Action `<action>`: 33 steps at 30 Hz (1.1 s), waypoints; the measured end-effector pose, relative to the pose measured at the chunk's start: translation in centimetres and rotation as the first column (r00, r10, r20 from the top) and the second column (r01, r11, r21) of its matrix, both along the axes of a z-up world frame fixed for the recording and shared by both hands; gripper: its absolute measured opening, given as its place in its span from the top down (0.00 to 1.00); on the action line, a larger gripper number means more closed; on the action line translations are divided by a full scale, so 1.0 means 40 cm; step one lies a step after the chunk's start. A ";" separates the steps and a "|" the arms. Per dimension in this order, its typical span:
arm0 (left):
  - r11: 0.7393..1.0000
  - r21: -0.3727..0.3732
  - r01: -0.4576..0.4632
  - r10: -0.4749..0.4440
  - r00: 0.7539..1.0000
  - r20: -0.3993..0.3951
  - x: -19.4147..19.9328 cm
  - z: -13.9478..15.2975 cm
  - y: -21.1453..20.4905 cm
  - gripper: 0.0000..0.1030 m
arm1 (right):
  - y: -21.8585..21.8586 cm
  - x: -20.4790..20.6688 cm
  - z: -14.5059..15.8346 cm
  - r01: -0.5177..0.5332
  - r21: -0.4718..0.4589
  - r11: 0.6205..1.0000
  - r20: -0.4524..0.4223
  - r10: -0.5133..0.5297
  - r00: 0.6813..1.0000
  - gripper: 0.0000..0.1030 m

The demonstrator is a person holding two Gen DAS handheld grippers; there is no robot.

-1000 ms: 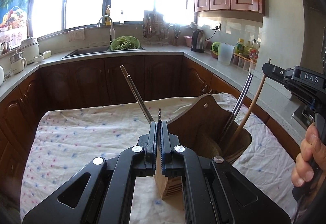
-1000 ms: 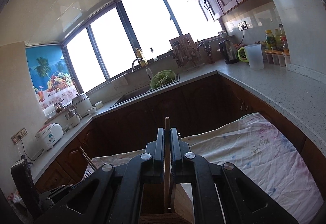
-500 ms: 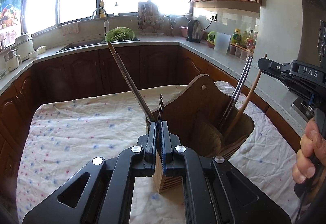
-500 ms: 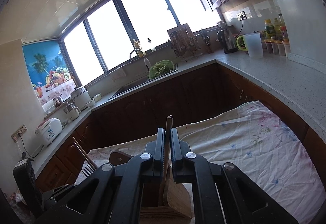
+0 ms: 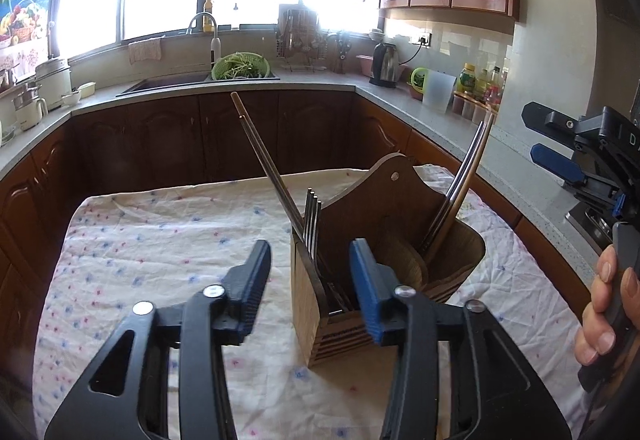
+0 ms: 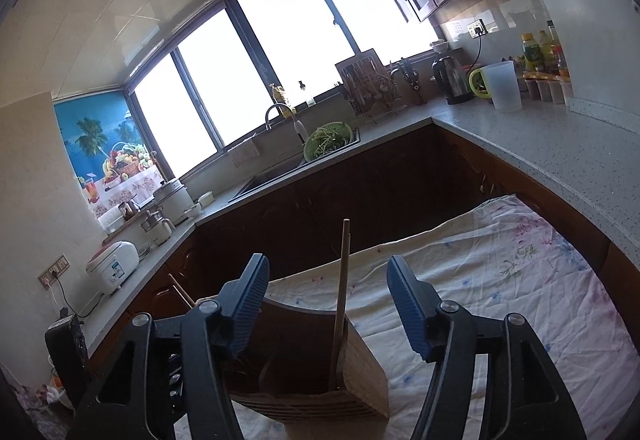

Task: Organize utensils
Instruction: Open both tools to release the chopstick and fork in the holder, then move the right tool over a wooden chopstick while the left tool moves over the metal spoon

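Note:
A wooden utensil holder [image 5: 340,324] stands on the cloth-covered table [image 5: 160,240]. A metal fork [image 5: 312,220] stands tines up in its near compartment, beside a leaning metal rod-like utensil [image 5: 266,164]. Metal handles [image 5: 460,192] lean in the far compartment. My left gripper [image 5: 310,280] is open and empty, just above the fork's compartment. My right gripper [image 6: 328,304] is open and empty, its fingers either side of a wooden chopstick [image 6: 340,304] that stands in the holder [image 6: 360,392]. The right gripper also shows in the left wrist view [image 5: 560,148], held by a hand.
The floral cloth [image 6: 520,280] covers the table around the holder. Dark cabinets and a grey counter [image 5: 460,136] wrap around behind, with a sink, a green colander [image 5: 240,66], a kettle [image 5: 386,64] and bottles. A rice cooker [image 6: 114,266] sits at the left.
Both grippers have opened. The left has let go of the fork and the right has let go of the chopstick; both now stand in the holder.

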State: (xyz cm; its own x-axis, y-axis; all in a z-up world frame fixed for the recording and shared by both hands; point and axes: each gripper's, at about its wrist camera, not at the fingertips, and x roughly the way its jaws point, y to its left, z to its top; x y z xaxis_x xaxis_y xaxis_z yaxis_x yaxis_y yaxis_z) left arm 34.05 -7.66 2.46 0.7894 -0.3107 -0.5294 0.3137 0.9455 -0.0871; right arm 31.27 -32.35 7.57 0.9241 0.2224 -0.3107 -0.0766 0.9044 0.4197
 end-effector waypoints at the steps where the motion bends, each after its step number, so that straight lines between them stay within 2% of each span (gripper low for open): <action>1: 1.000 -0.005 -0.006 0.006 1.000 0.006 -0.009 0.004 0.005 0.47 | -0.001 -0.006 0.003 -0.005 0.006 1.000 0.002 0.005 1.000 0.27; 2: 1.000 -0.006 -0.016 0.016 1.000 0.004 -0.016 0.006 0.010 0.39 | -0.003 -0.014 0.006 -0.009 0.012 1.000 0.004 0.009 1.000 0.25; 4: 0.999 -0.023 -0.029 0.029 1.000 0.003 -0.033 0.007 0.025 0.31 | -0.002 -0.031 0.009 -0.016 0.018 1.000 0.011 0.016 1.000 0.16; 9: 0.997 -0.058 -0.053 0.052 0.999 -0.018 -0.078 -0.005 0.060 0.25 | 0.000 -0.082 0.004 -0.039 0.023 0.999 0.011 0.039 0.999 0.11; 11: 0.995 -0.071 -0.063 0.061 0.997 -0.036 -0.098 -0.014 0.073 0.20 | 0.004 -0.103 -0.003 -0.049 0.025 0.998 0.003 0.049 0.999 0.11; 21: 0.989 -0.125 -0.074 0.062 0.993 -0.100 -0.231 -0.052 0.119 0.18 | 0.012 -0.245 -0.063 -0.077 0.035 0.996 -0.053 0.078 0.996 0.11; 33: 0.985 -0.154 -0.073 0.051 0.988 -0.145 -0.402 -0.091 0.157 0.18 | -0.012 -0.440 -0.140 -0.037 0.026 0.999 -0.109 0.040 0.993 0.11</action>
State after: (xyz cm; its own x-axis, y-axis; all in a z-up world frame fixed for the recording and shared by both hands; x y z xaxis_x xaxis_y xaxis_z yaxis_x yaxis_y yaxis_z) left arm 17.98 -1.37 -1.16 0.7311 -0.3522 -0.5843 0.2288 0.9334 -0.2764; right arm 13.67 -32.85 1.97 0.8755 0.2654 -0.4038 -0.0633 0.8915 0.4486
